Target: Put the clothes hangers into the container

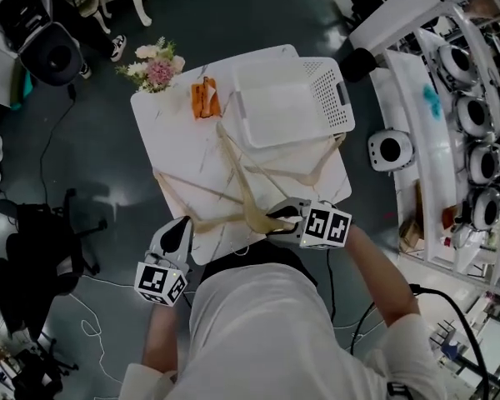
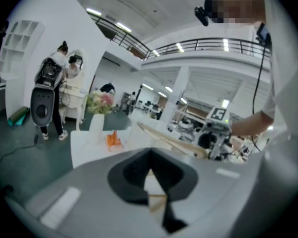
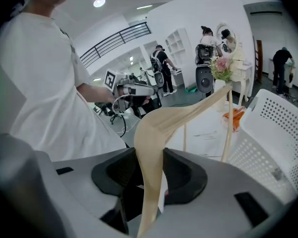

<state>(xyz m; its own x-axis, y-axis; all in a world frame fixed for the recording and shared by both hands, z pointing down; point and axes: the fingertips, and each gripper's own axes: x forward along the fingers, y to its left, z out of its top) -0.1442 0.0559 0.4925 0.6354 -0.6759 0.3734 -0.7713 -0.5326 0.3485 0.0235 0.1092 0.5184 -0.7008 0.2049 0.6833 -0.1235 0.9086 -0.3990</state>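
Pale wooden hangers (image 1: 225,169), crossed in a loose tangle on the near half of the tabletop (image 1: 175,132). One hanger (image 3: 156,133) raised at the near edge, pinched at its bend by the right tool (image 1: 279,217), which is clenched on the wood from both sides. Left tool (image 1: 182,227) low at the near left corner, jaws drawn close around a sliver of wood. Hard to tell whether gripping it or merely beside it. White perforated basket (image 1: 340,98) at the far right of the tabletop; looks empty. Judging by that, task barely begun: nothing delivered, first hanger in hand, all the rest to follow. Beyond, at the far left, flowers (image 1: 157,67) and an orange thing (image 1: 204,98).
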